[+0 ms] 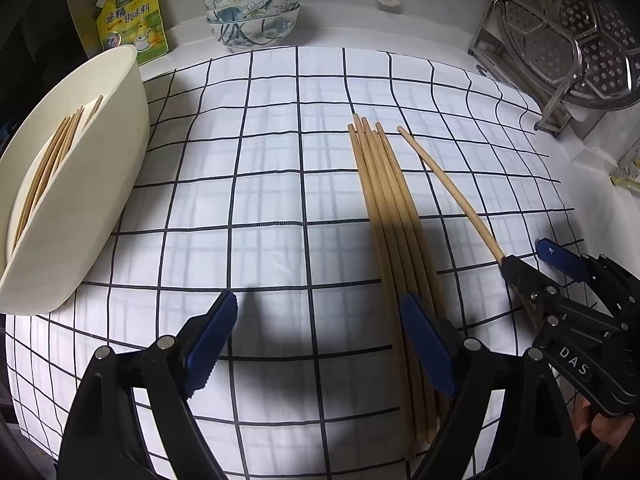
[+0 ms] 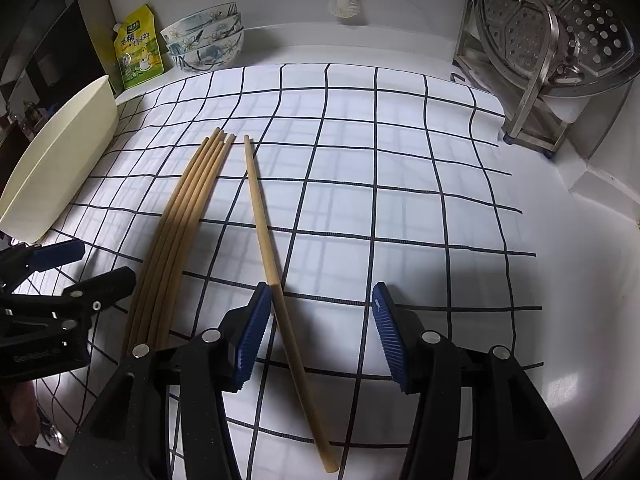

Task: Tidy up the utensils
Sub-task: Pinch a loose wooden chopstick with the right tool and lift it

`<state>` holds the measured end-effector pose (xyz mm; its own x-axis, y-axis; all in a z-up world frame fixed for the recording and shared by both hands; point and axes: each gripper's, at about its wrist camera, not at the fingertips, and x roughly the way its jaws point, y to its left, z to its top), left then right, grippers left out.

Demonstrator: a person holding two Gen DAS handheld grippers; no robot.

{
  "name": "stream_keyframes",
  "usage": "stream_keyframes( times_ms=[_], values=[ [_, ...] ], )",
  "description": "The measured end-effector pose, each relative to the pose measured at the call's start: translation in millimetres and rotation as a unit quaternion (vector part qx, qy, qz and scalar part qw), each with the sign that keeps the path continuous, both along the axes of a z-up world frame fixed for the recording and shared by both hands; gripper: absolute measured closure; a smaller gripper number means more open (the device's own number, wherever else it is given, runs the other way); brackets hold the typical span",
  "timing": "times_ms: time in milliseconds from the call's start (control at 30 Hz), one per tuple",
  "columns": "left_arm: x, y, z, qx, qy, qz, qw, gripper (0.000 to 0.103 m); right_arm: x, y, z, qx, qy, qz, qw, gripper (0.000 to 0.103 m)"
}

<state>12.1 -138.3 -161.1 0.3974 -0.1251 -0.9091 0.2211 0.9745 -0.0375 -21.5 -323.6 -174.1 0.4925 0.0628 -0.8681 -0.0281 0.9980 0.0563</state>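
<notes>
Several wooden chopsticks (image 1: 390, 216) lie bunched on the checked cloth; they show in the right wrist view (image 2: 182, 216) too. One chopstick (image 1: 448, 184) lies apart to their right, also in the right wrist view (image 2: 266, 240). A cream tub (image 1: 92, 184) at the left holds several more chopsticks (image 1: 48, 160). My left gripper (image 1: 320, 336) is open, its right finger (image 1: 428, 344) over the bunch. My right gripper (image 2: 320, 332) is open around the single chopstick, which lies against the left pad (image 2: 252, 336). In the left wrist view the right gripper (image 1: 532, 260) sits at that chopstick's near end.
A checked cloth (image 2: 400, 200) covers the counter. Stacked patterned bowls (image 1: 252, 12) and a yellow pouch (image 1: 132, 16) stand at the back left. A metal rack with a steamer plate (image 1: 568, 40) stands at the back right. A brush (image 2: 344, 0) hangs on the back wall.
</notes>
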Motion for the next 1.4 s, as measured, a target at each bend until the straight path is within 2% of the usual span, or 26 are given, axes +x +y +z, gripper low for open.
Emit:
stream_keyframes(
  times_ms=[467, 800, 1133, 1267, 1400],
  values=[
    [1.8, 0.7, -5.9, 0.019, -0.005, 0.006, 0.9998, 0.014, 0.0, 4.1, 2.2, -0.002, -0.003, 0.010, 1.000, 0.053],
    [5.7, 12.7, -4.3, 0.029, -0.007, 0.010, 0.9995, 0.014, 3.5, 8.1, 1.7, -0.003, -0.003, 0.021, 1.000, 0.052],
    [10.4, 6.1, -8.7, 0.045, -0.007, 0.019, 0.9988, 0.014, 4.5, 8.3, 2.8, -0.006, -0.004, 0.023, 1.000, 0.052],
    [12.2, 8.2, -6.5, 0.040, -0.007, 0.026, 0.9988, 0.023, 7.9, 12.2, -0.6, -0.020, 0.004, 0.028, 0.999, 0.052],
    [11.9, -1.1, -3.8, 0.037, -0.013, 0.015, 0.9991, 0.040, 10.8, 19.0, -2.0, -0.035, 0.005, 0.034, 0.999, 0.053]
  ],
)
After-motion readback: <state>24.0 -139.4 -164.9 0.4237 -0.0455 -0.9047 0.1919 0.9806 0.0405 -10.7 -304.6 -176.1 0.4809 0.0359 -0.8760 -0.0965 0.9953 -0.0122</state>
